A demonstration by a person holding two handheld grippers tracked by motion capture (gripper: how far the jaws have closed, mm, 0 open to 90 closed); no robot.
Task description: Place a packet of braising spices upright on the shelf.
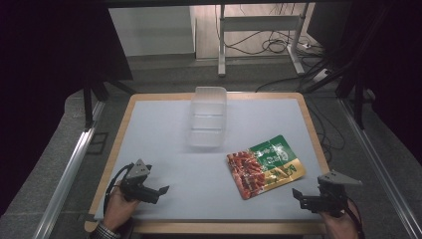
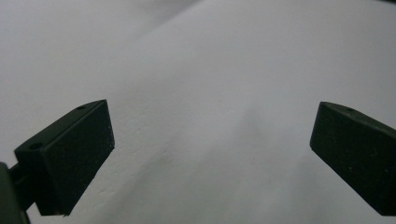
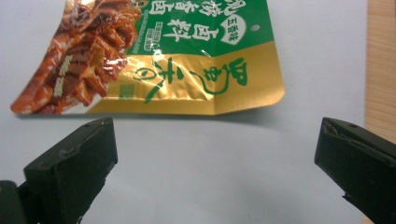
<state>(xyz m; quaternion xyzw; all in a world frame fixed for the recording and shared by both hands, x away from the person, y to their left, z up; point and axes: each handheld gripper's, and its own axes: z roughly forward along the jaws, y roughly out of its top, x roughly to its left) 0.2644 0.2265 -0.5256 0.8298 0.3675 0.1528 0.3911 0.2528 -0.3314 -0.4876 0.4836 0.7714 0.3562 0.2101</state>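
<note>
Table edge: the wooden rim (image 1: 304,107) frames a pale mat; the snack pouch's gold corner lies near the right rim.
Open room: bare mat spreads between both grippers along the near side.
Snack pouch (image 1: 265,166): flat on the mat, right of centre, just ahead of the right gripper (image 1: 301,197), apart from it.
Right gripper: jaws spread wide, nothing between them.
Left gripper (image 1: 158,192): jaws spread over bare mat at the near left.
Clear container (image 1: 207,116): far centre, well apart from both.
</note>
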